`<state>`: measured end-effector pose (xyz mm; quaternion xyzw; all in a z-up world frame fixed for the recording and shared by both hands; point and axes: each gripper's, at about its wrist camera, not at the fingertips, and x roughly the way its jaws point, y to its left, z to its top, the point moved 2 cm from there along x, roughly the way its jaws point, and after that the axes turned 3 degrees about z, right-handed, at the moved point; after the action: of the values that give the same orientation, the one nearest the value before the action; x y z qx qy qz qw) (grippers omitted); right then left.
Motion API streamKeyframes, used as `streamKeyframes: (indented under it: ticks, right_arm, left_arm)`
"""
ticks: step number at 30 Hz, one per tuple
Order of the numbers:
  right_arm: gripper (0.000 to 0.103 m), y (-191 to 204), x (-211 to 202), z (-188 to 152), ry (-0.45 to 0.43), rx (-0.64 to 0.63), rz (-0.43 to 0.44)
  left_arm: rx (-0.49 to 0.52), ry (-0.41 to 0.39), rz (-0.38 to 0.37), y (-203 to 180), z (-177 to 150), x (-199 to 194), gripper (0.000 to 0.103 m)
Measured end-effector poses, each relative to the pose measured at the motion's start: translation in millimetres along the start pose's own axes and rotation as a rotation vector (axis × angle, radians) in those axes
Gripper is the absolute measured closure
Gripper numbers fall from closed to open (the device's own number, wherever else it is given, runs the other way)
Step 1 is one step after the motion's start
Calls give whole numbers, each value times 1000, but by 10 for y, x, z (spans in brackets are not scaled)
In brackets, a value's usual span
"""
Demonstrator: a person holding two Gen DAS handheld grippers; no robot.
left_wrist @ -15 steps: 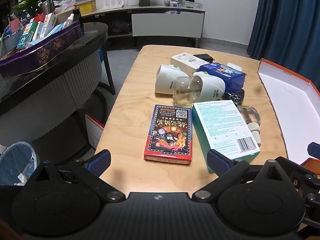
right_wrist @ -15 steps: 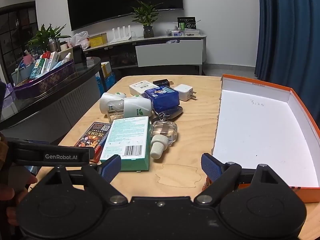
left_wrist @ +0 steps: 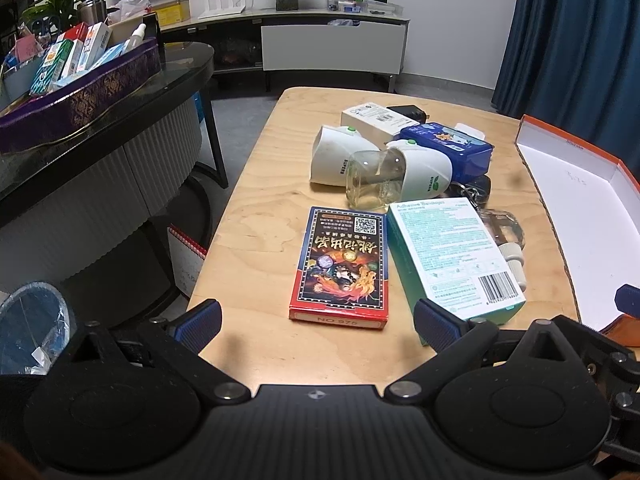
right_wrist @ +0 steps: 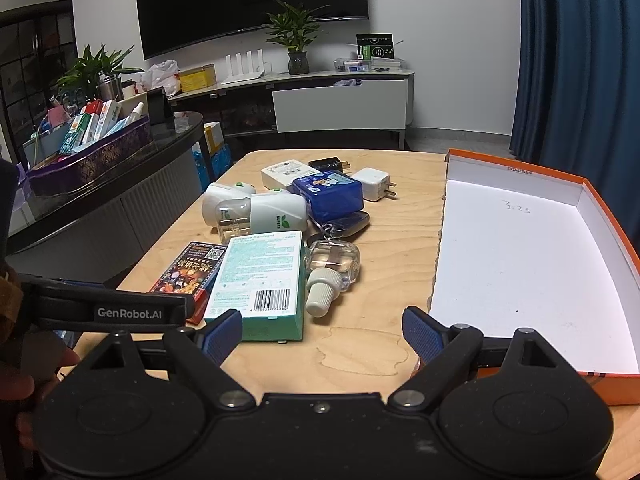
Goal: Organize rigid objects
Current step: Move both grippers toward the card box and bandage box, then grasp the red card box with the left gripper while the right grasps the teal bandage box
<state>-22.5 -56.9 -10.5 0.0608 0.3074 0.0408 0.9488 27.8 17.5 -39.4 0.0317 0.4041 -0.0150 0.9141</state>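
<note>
My left gripper (left_wrist: 318, 322) hangs open just short of a red card box (left_wrist: 340, 268) lying flat on the wooden table (left_wrist: 260, 200). A green bandage box (left_wrist: 452, 252) lies beside it, near the right fingertip. My right gripper (right_wrist: 322, 336) is open over bare table, between the bandage box (right_wrist: 260, 280) and an orange-rimmed tray box (right_wrist: 520, 264) with a white, empty floor. Behind lie a clear capped bottle (right_wrist: 332, 266), two white vaporizers (right_wrist: 276, 212), a blue tin (right_wrist: 330, 194), keys (right_wrist: 344, 224) and a white charger (right_wrist: 374, 184). Neither gripper holds anything.
A dark counter (left_wrist: 100, 120) with a purple box of packets stands left of the table. A blue bin (left_wrist: 28, 320) sits on the floor below it. The left tool's body (right_wrist: 120, 312) crosses the right view's lower left. A TV cabinet (right_wrist: 340, 104) lines the far wall.
</note>
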Motion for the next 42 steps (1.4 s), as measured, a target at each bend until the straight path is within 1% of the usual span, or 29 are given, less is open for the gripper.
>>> streamKeyframes:
  ticks: [13,15,17,18,21,27,33,39,42]
  right_arm:
    - [1,38,27,-9,-23,10,8]
    - [1,34,48,-15,-1,0,-2]
    - [1,34,50,-16,0,-1,-4]
    - [1,31,48,-15,-15,1,-1]
    - [1,27,72,-20,9,2,-3]
    - [1,40,107,-28,27,3,-2]
    - [1,47,105,-28,16,-2,-4]
    - [1,67,112,-29,17,-10,2]
    - [1,101,126,-8,3,-41,-1]
  left_arm:
    - [-8,10,-1,47,3,53,0]
    - [-10,13,-2,55,4,72,0]
    - [-11,15,-2,66,7,90,0]
    - [-11,15,-3,69,7,96,0]
    - [-9,16,-4,67,9,116,0]
    - [-10,22,-4,69,6,138,0]
    - [-7,23,-3,87,13,182,0]
    - [17,20,-18,74,64,310,0]
    - [47,14,-23,32,115,385,0]
